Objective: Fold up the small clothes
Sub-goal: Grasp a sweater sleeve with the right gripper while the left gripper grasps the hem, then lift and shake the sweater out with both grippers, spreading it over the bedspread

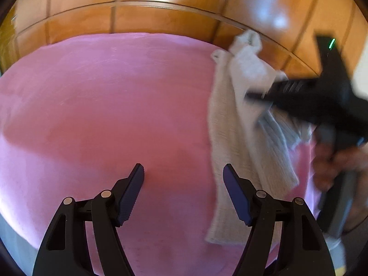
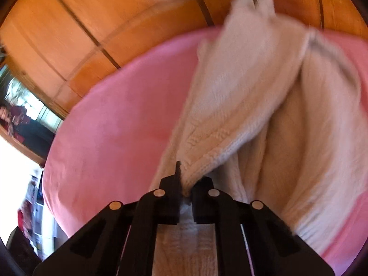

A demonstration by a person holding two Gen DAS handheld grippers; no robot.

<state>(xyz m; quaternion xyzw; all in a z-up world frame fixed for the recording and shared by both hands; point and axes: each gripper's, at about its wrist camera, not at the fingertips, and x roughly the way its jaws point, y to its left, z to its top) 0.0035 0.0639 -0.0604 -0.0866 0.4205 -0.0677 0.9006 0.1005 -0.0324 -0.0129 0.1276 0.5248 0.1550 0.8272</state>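
Cream knit garment (image 1: 232, 124) stretched lengthwise right of empty, parted left gripper (image 1: 184, 184), nearer right gripper (image 2: 186, 185) clenched on its hem over pink bedspread (image 1: 103, 103)

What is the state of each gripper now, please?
Left gripper: open, holding nothing.
Right gripper: shut on an edge of the cream knitted garment.

Cream ribbed-knit garment (image 2: 241, 105); plain pink cover (image 1: 103, 105); glossy orange-brown wood panels (image 1: 161, 20); black claw (image 1: 184, 193).
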